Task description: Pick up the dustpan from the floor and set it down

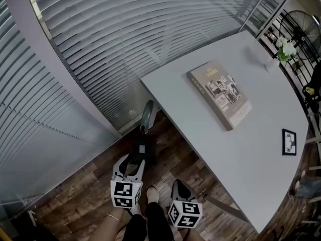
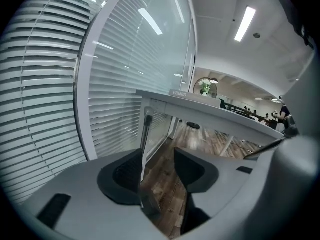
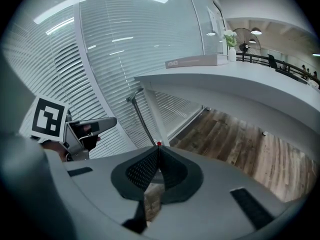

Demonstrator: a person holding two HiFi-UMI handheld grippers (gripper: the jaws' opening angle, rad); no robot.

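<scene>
Head view: left tool (image 1: pixel 133 162) sits just behind the dustpan (image 1: pixel 143 145) on the floor, next to the desk (image 1: pixel 261 149). Left gripper view: jaws released, with the dustpan's handle (image 2: pixel 145 134) upright between them, close to one pad. Right gripper view: right tool (image 3: pixel 159 151) clenched on nothing, handle ahead of it.

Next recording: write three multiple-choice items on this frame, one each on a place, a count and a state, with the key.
1. Where is the dustpan?
A) on the floor beside the table
B) on the table
C) on a chair

2. How many books lie on the table?
A) one
B) two
C) three

3. The left claw is:
A) shut on nothing
B) open, with the dustpan's handle between its jaws
C) shut on a book

Key:
1 A, it sits on the wood floor at the table's corner.
2 A, the head view shows one.
3 B, the jaws stand apart and do not press on the handle.
</scene>
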